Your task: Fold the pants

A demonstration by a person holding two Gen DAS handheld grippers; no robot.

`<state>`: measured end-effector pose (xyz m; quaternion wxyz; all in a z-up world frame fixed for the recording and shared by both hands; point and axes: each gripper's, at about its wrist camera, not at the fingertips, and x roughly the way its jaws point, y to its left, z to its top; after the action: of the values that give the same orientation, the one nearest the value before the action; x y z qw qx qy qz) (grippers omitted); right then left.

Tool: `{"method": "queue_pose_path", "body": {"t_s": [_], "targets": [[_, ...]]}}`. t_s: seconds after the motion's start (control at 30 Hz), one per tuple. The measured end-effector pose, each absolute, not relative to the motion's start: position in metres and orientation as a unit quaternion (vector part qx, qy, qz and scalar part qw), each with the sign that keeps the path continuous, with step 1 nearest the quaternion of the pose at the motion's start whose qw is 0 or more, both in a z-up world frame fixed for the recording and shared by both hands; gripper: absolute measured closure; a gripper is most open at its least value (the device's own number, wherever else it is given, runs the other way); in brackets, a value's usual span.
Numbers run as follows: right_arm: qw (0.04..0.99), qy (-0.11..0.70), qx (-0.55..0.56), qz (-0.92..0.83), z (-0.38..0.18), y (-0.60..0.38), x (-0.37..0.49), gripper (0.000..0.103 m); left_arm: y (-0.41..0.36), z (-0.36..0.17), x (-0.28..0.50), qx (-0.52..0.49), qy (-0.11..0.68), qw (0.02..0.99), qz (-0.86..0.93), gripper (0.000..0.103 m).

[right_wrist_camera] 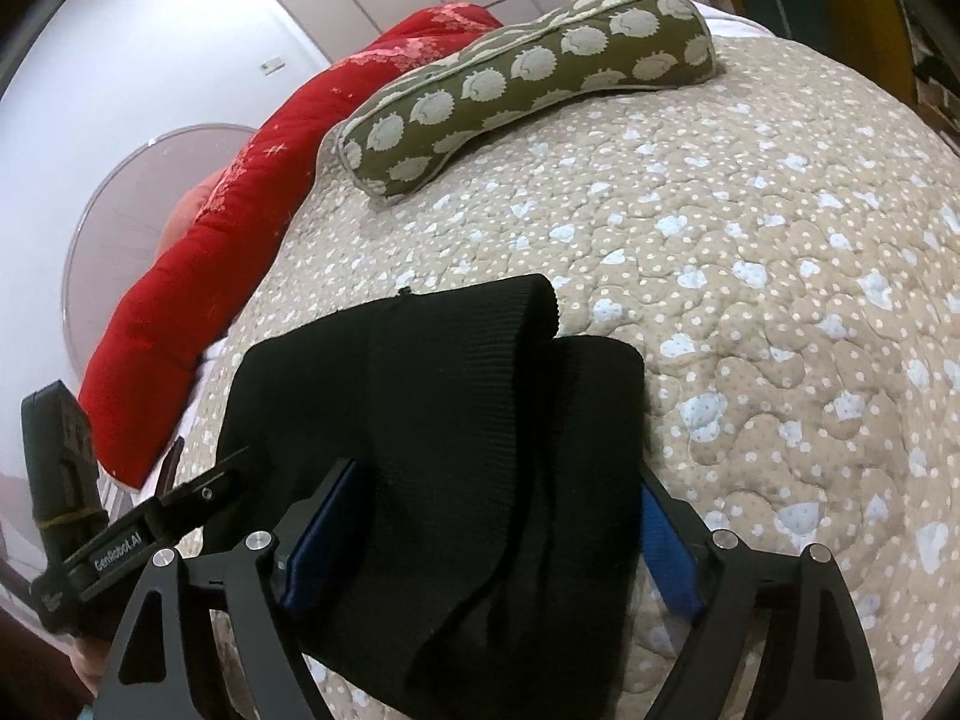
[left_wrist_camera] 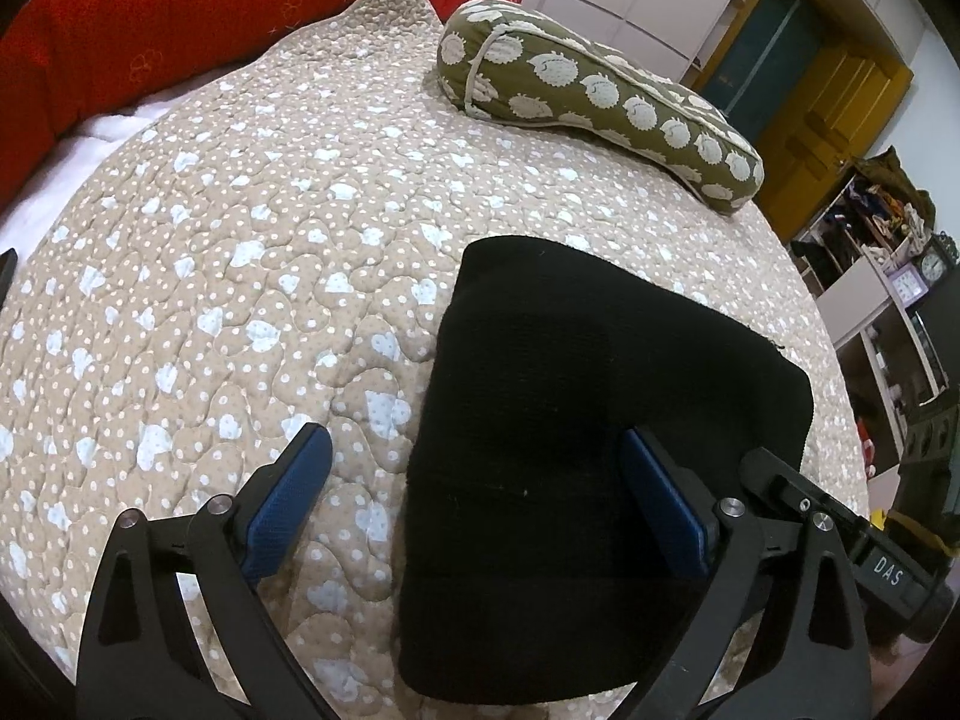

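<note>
Already folded into a compact black bundle, pants (left_wrist_camera: 600,420) lying on the quilted bed (left_wrist_camera: 240,240), lower right of the left wrist frame, lower centre of the right. Soft, ribbed knit, light, limp; likely to sag and unfold if pinched by one layer. Best taken at the thick folded edge, all layers together. Left claw (left_wrist_camera: 474,480) spread wide, empty. Right claw (right_wrist_camera: 498,516) spread, straddling the bundle, not clamped.
</note>
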<state>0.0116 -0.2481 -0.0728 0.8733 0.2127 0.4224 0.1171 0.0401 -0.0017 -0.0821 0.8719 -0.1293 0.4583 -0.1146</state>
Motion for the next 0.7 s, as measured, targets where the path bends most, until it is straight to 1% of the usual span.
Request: {"method": "queue_pose_path", "body": {"t_s": [0.1, 0.13, 0.17, 0.2, 0.23, 0.27, 0.3, 0.37, 0.4, 0.43, 0.5, 0.6, 0.7], "targets": [[0.875, 0.420, 0.211, 0.113, -0.073, -0.248, 0.009, 0.018, -0.002, -0.082, 0.038, -0.132, 0.460, 0.871, -0.111, 0.006], [0.876, 0.420, 0.209, 0.113, -0.072, -0.247, 0.009, 0.020, -0.002, -0.082, 0.038, -0.132, 0.461, 0.871, -0.111, 0.006], [0.878, 0.419, 0.203, 0.117, -0.071, -0.247, 0.008, 0.028, -0.003, -0.081, 0.037, -0.130, 0.461, 0.871, -0.111, 0.006], [0.880, 0.415, 0.197, 0.122, -0.069, -0.245, 0.007, 0.036, -0.004, -0.081, 0.036, -0.128, 0.460, 0.871, -0.112, 0.010], [0.884, 0.409, 0.190, 0.124, -0.067, -0.245, 0.005, 0.039, -0.006, -0.079, 0.034, -0.127, 0.457, 0.872, -0.116, 0.018], [0.888, 0.403, 0.182, 0.124, -0.065, -0.243, 0.002, 0.044, -0.008, -0.077, 0.031, -0.125, 0.454, 0.873, -0.125, 0.024], [0.892, 0.398, 0.175, 0.125, -0.063, -0.242, 0.000, 0.048, -0.011, -0.075, 0.029, -0.122, 0.452, 0.873, -0.133, 0.036], [0.897, 0.391, 0.165, 0.122, -0.057, -0.240, -0.004, 0.055, -0.019, -0.067, 0.025, -0.101, 0.450, 0.878, -0.127, 0.039], [0.901, 0.384, 0.160, 0.123, -0.053, -0.239, -0.006, 0.059, -0.021, -0.064, 0.025, -0.093, 0.450, 0.879, -0.128, 0.043], [0.903, 0.380, 0.158, 0.125, -0.049, -0.240, -0.008, 0.060, -0.022, -0.059, 0.026, -0.090, 0.449, 0.879, -0.131, 0.048], [0.906, 0.371, 0.154, 0.132, -0.039, -0.241, -0.011, 0.062, -0.021, -0.050, 0.028, -0.094, 0.446, 0.879, -0.139, 0.052], [0.914, 0.355, 0.147, 0.132, -0.024, -0.242, -0.007, 0.062, -0.025, -0.031, 0.038, -0.090, 0.430, 0.886, -0.149, 0.054], [0.919, 0.339, 0.155, 0.130, -0.010, -0.250, 0.007, 0.062, -0.033, -0.014, 0.053, -0.079, 0.413, 0.894, -0.154, 0.054]]}}
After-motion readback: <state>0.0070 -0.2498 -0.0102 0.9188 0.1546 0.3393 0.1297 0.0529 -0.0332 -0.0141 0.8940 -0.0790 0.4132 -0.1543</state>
